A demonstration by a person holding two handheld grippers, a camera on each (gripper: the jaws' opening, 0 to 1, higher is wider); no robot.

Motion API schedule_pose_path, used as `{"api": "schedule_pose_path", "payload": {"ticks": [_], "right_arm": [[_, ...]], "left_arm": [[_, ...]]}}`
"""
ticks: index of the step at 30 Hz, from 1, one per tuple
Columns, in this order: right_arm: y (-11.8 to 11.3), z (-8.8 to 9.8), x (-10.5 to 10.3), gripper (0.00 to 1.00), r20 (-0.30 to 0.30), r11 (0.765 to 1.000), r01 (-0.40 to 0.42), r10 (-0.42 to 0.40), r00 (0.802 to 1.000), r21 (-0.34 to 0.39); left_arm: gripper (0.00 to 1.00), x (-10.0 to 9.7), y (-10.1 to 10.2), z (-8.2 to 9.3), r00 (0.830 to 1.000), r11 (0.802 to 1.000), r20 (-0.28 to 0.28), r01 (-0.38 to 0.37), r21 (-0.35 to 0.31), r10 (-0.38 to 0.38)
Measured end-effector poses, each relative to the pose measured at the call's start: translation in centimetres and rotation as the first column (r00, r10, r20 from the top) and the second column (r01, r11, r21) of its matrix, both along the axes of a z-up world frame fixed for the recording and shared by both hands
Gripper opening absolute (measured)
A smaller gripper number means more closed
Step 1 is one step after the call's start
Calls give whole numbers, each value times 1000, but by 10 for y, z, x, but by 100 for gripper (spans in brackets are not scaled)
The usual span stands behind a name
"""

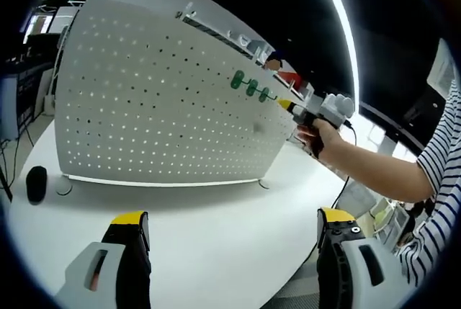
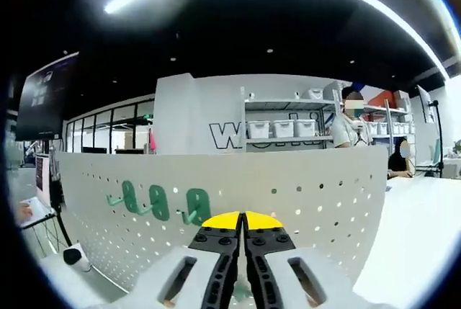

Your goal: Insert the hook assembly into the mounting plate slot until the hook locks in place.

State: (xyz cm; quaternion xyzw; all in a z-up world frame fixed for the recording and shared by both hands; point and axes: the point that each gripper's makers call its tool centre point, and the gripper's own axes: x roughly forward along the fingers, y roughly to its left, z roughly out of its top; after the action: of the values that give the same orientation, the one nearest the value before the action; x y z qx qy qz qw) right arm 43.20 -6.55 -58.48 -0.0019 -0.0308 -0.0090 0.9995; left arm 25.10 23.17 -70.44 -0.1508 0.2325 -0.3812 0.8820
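- On the white surface [image 1: 216, 237] stands a curved white pegboard [image 1: 158, 100], upright, dotted with rows of small round holes.
- Left gripper view: the left tool [image 1: 234, 240] sits low with its yellow-tipped jaws wide apart, nothing between them, well clear of the board.
- That same view catches the right tool [image 1: 288, 107] coming in from the right, held in a hand [image 1: 324, 140] with a striped sleeve [image 1: 439, 201] behind it, its yellow tip just beside the green hooks [image 1: 251, 87] on the board.
- A dark rounded object [image 1: 36, 183] rests on the surface near the board's left end; what it is, I cannot tell.
- Right gripper view: the right tool [image 2: 243, 224] has its jaws pressed together, yellow tips meeting right at the board [image 2: 317, 194].
- Whether anything is pinched between them, I cannot tell.
- Three green plastic hooks [image 2: 160, 203] in a row here, oval plates with small prongs, the nearest [image 2: 196, 207] just beside the tool tip.
- Beyond the board, this view gives shelves [image 2: 288, 129] with white bins, and two people at the right.
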Motion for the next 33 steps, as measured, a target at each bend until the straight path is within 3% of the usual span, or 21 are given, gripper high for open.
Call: {"api": "schedule_pose_path", "payload": {"ticks": [1,2,4,7,13,33], "right_arm": [[3,-15,4,0,-72,999,-24,26,997,30],[7,-15,1,0,-63,994,-42,49,997,106],[3,-15,-15,0,-41,999,-10,11,999,31],[2,-33,-30,0,-71,999,-22,25,997,48],[-13,-54,-39,0,-123,999,0,5,992,45],[-10,-61,-44,0,-125,999,14,-9,992,36]], "left_arm": [[99,0,0,0,1000,1000,-1,-2,1,2],[99,-1,0,0,1000,1000,-1,1,4,-1],[99,-2,2,2,1000,1000,3,-1,7,1],[99,-2,3,1,1000,1000,-3,-2,10,2],[99,4,5,-9,999,1000,-22,-25,10,25],[99,0,9,-16,999,999,-38,-30,26,31]]}}
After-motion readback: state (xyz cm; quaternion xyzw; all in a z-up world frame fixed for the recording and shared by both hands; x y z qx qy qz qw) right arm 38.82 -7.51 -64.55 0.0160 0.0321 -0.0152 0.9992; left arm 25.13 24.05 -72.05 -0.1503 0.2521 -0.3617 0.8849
